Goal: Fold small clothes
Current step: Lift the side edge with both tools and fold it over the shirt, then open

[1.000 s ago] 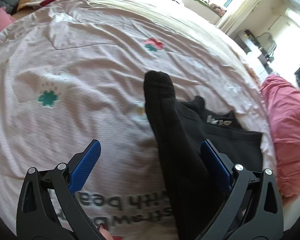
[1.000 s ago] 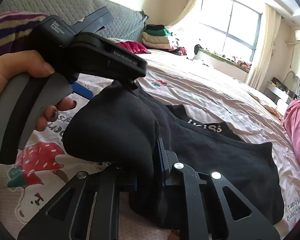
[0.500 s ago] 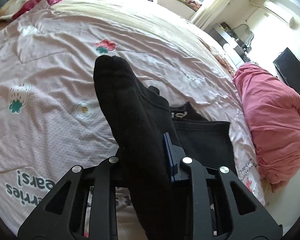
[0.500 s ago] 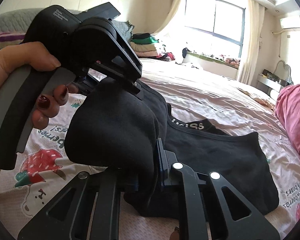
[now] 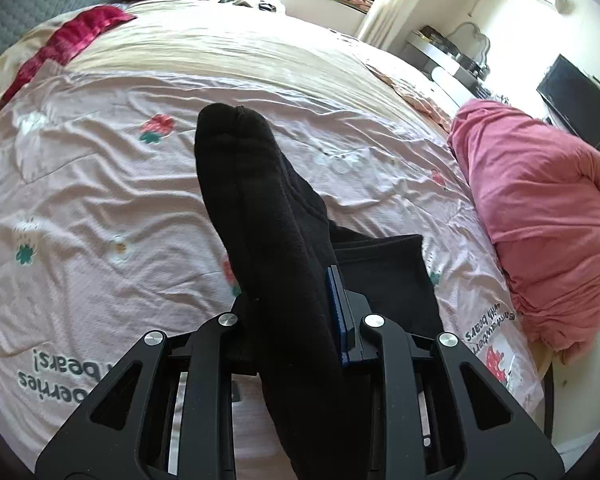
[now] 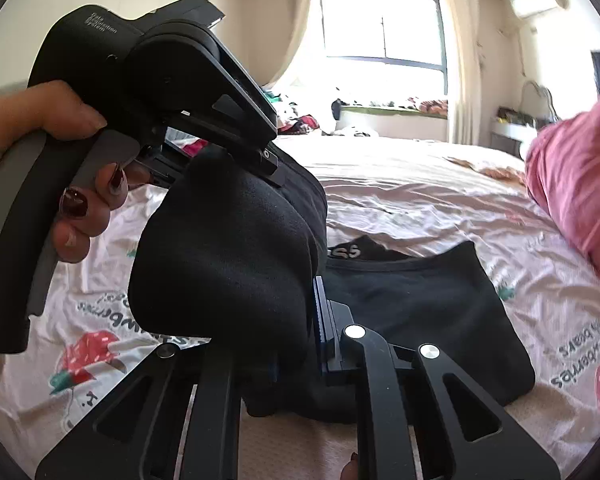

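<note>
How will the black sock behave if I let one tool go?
Probably floppy: the black sock bulges and creases between the left tool and right tool. Likely light, so the freed end should droop. The knit looks grippy, so slipping seems unlikely.

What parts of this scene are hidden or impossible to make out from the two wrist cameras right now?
- Left tongs, left wrist view: the black sock covers one pad.
- Right tongs, right wrist view: the sock wraps one pad.
- Black underwear, both views: near part hidden by the sock and tongs; waistband lettering only partly readable.
- Sock's lower end, left wrist view: cut off by the bottom edge.
- Pink bundle, right wrist view: blurred, cut by the right edge.
</note>
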Demonstrator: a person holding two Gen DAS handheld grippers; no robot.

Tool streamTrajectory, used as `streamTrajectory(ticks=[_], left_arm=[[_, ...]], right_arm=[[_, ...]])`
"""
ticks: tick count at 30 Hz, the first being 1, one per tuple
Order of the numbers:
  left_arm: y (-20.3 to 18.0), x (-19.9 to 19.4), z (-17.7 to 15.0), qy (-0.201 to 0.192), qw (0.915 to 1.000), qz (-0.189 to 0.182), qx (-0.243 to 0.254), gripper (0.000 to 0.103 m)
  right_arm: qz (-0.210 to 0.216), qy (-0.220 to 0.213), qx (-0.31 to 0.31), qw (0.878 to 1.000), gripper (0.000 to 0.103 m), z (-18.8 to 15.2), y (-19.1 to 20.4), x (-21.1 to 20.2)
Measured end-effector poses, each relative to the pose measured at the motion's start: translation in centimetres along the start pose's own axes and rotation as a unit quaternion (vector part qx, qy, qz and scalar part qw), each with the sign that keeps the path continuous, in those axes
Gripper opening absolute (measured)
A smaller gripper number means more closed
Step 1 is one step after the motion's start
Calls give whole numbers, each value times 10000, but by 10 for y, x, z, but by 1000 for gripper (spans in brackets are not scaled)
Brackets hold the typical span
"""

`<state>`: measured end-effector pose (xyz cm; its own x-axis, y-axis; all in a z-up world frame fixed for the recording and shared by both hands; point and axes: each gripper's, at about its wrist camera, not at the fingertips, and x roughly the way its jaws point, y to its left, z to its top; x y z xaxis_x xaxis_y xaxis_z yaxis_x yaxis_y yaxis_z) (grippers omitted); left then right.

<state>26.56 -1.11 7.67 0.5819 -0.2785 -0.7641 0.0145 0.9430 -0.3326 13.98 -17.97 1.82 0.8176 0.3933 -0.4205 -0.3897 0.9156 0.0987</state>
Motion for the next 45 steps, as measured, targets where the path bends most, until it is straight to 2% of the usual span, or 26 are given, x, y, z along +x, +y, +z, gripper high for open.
streamTrajectory(ticks=[9, 20, 34, 40, 45], left_arm=[[-33, 17, 2, 158, 9996, 97, 231, 17], [-61, 40, 1, 459, 9974, 148, 541, 17], [-92, 89, -4, 890, 9928, 254, 759, 18], [-105, 115, -8, 1095, 9899, 419, 798, 23], [-112, 137, -10, 1300, 9870, 520, 791, 32]], right_arm=[[-13, 91, 418, 9991, 12, -4, -23, -5], [-232, 150, 663, 9974, 12, -18, -36, -9], [-401, 310, 1281, 9905, 11, -32, -66, -16], [-292, 460, 1722, 9836, 11, -39, -84, -11], [-141, 601, 2115, 9754, 11, -45, -98, -5]])
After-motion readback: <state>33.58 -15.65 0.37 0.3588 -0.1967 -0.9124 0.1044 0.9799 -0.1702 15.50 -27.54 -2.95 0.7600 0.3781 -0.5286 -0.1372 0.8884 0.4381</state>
